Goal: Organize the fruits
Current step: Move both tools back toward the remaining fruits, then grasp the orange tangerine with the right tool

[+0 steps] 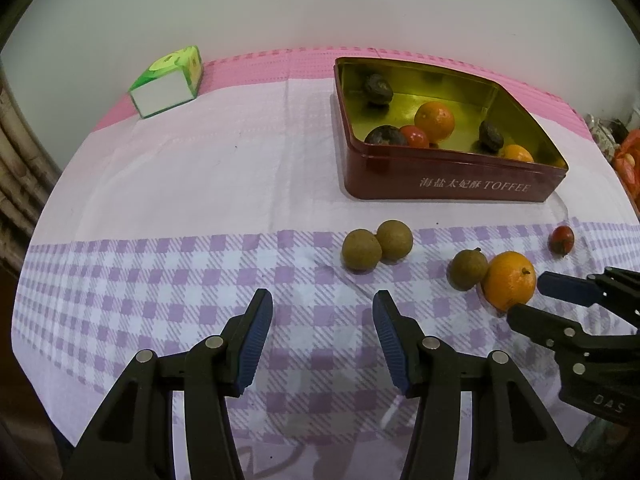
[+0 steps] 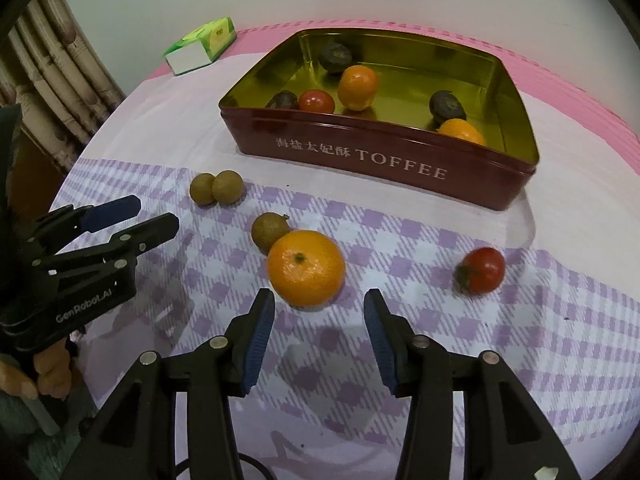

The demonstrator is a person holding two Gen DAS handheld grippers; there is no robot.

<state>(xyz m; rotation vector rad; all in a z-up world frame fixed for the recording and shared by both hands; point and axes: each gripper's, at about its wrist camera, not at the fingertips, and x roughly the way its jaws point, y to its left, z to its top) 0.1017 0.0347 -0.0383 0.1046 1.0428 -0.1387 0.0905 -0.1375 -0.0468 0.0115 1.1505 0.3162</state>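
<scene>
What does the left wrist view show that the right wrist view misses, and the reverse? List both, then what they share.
Only the left wrist view: orange-red clutter at the far right edge.
Only the right wrist view: a hand holding the left gripper, and a bamboo-like post.
Both: the toffee tin with fruit inside, the loose orange, three brown fruits, the loose tomato, the green box, and the checked cloth.
</scene>
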